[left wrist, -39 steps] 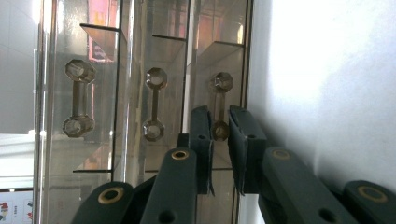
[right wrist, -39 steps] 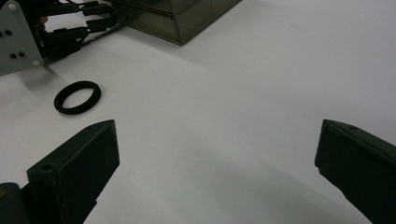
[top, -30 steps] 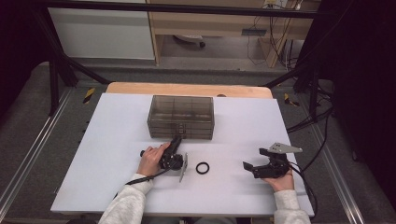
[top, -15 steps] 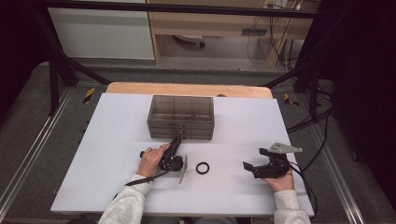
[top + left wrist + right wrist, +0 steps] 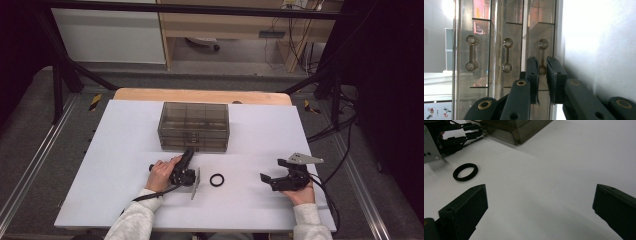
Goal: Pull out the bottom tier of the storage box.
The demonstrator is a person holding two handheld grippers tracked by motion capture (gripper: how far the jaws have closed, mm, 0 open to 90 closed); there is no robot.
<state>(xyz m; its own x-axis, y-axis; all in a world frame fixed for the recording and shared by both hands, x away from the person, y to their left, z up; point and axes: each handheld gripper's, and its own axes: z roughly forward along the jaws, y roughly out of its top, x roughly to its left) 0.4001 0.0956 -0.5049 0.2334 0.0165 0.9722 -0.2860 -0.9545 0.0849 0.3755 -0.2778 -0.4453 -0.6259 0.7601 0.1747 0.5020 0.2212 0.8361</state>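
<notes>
Up top, high view: smoky drawer box sits on the white surface, long axis left-right, drawer fronts facing the person. Left gripper points at its lower front; black ring lies just right of that gripper, well short of the box. Right gripper rests far right of the box, pointing left.

Left gripper view, rolled sideways: three drawer handles in a row; the handle nearest the surface stands between nearly closed jaws, contact unclear.

Right gripper view: jaws wide, nothing between; ring ahead-left, box beyond.
</notes>
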